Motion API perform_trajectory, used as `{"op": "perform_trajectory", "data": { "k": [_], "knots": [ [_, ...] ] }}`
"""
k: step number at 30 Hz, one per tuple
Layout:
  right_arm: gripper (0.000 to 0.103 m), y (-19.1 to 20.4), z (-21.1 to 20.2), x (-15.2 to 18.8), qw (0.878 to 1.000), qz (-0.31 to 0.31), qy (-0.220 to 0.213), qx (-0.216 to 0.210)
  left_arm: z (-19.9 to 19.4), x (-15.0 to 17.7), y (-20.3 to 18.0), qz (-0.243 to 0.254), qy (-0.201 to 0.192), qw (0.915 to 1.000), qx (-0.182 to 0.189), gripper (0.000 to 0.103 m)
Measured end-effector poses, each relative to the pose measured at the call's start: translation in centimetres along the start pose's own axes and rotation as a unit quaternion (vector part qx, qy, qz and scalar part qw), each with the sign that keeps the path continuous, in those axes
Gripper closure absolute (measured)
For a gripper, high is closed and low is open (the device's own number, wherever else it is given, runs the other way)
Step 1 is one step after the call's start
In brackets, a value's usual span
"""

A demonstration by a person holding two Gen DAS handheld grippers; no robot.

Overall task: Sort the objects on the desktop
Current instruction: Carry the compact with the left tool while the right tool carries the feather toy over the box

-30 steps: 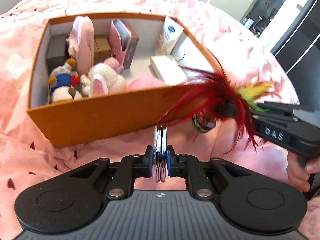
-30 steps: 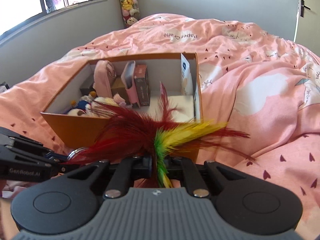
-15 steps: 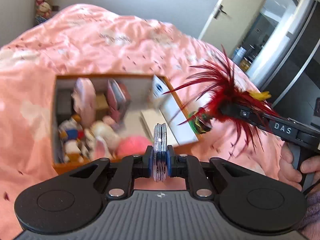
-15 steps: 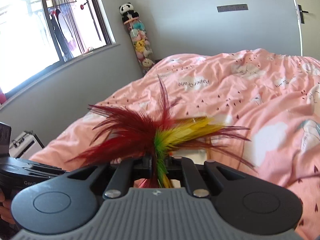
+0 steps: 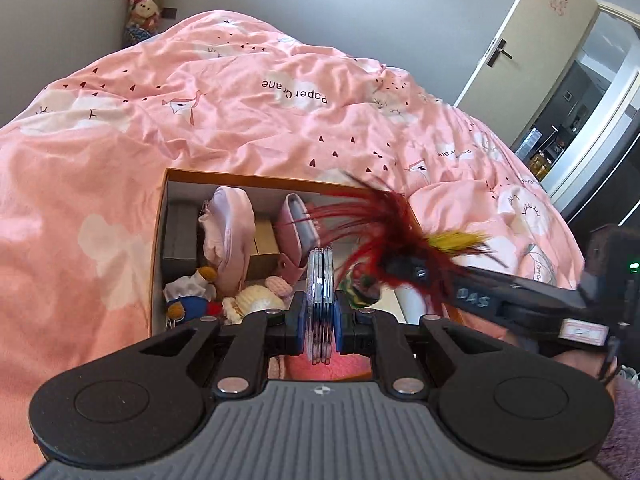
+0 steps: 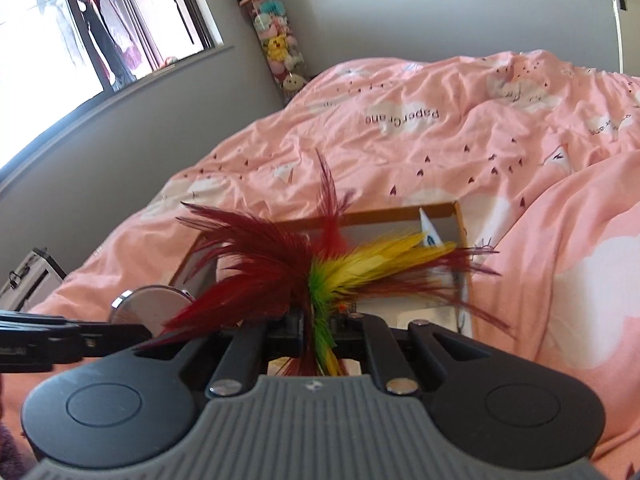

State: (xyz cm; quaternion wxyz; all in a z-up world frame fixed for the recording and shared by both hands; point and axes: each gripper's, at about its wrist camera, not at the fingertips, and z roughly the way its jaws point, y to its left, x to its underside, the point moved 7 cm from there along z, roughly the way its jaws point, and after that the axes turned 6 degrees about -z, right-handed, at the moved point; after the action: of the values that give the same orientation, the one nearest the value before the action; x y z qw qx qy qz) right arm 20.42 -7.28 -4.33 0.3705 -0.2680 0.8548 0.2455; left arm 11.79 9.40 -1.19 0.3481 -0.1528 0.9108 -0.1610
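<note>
**Two loaded claws hanging over the orange box**

The bed's pink quilt [image 5: 248, 128] is spreading across the whole room, creased and printed with small hearts and the words "Paper Crane". An open orange box [image 5: 157, 248] is sitting on it, already packed: a dark grey box in the far left corner, a pale pink pouch [image 5: 230, 232] standing upright beside it, a pink case [image 5: 296, 232] leaning further right, and soft toys [image 5: 200, 292] bunching along the near left side.

The right claw [image 6: 320, 320] is hovering over the box's right half, pressed together on a feather toy [image 6: 280, 264], its red, green and yellow plumes fanning out above the fingers. From the left camera the toy [image 5: 384, 240] is hanging above the box's interior.

The left claw [image 5: 319, 320] is pinching a thin stack of round silvery discs [image 5: 319, 280] on edge, held above the near side of the box, just beside the feathers.
</note>
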Motion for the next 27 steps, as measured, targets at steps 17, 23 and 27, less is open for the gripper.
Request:
{"op": "perform_trajectory", "data": {
  "k": [17,23,27],
  "knots": [
    [0.062,-2.4,0.5,-0.5,1.000,0.007,-0.003,0.018,2.4,-3.5,-1.5,0.004,-0.002,0.9998,0.020,0.088],
    [0.062,-6.1,-2.5,-1.9,0.990,0.001,-0.056,0.132,5.2,-4.2,-3.3,0.013,0.016,0.9990,0.039,0.088],
    [0.061,-8.3,-3.6,-2.1,0.985,0.026,-0.070,0.154,7.6,-4.8,-4.5,0.014,0.031,0.9984,0.045,0.088]
  ]
}}
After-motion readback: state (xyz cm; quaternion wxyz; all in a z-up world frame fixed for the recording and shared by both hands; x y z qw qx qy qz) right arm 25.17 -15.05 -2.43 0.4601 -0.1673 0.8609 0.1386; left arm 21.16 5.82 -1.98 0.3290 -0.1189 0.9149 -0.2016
